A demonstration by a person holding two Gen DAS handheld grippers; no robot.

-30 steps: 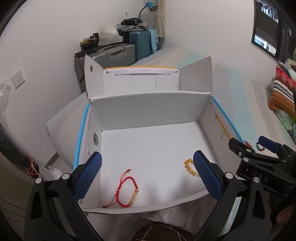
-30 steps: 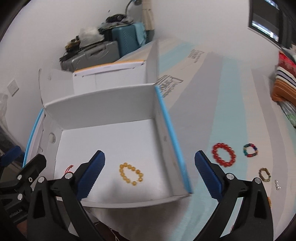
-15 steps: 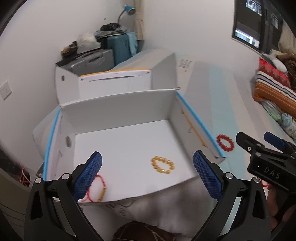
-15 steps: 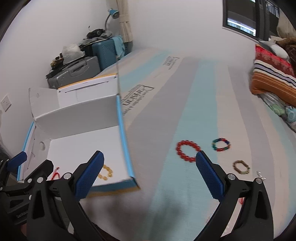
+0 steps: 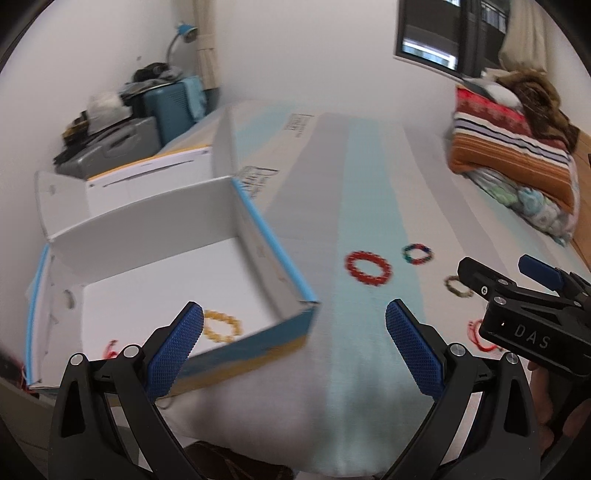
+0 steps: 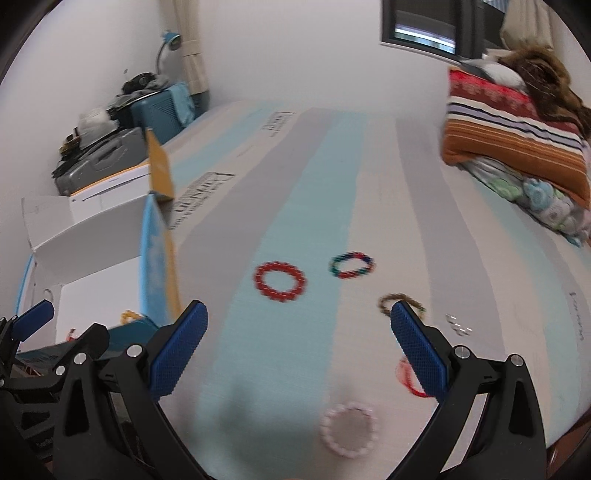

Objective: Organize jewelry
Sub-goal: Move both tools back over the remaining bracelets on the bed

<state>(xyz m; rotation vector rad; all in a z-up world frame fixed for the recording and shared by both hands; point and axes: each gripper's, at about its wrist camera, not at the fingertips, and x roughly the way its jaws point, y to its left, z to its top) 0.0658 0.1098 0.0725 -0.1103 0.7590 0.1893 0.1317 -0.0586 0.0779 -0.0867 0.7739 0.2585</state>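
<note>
A white cardboard box (image 5: 155, 258) with blue edges sits at the left of the striped mattress (image 5: 362, 206). Inside lie a yellow bead bracelet (image 5: 221, 326) and a red cord bracelet (image 5: 109, 349). On the mattress lie a red bead bracelet (image 6: 279, 281), a multicoloured one (image 6: 351, 264), a brown one (image 6: 400, 301), a pink one (image 6: 347, 429), a red cord one (image 6: 408, 378) and small silver pieces (image 6: 458, 325). My left gripper (image 5: 293, 349) is open and empty over the box's right corner. My right gripper (image 6: 297, 349) is open and empty above the mattress, between the bracelets.
Folded striped blankets (image 6: 513, 133) are piled at the far right. Suitcases (image 5: 147, 118) with clutter stand in the far left corner beside a lamp. A second white box flap (image 5: 147, 181) stands behind the box. A window (image 5: 428, 33) is in the far wall.
Both grippers have swung to the right, away from the box and toward the bracelets on the mattress. Both stay open and empty. The view is motion-blurred now.
</note>
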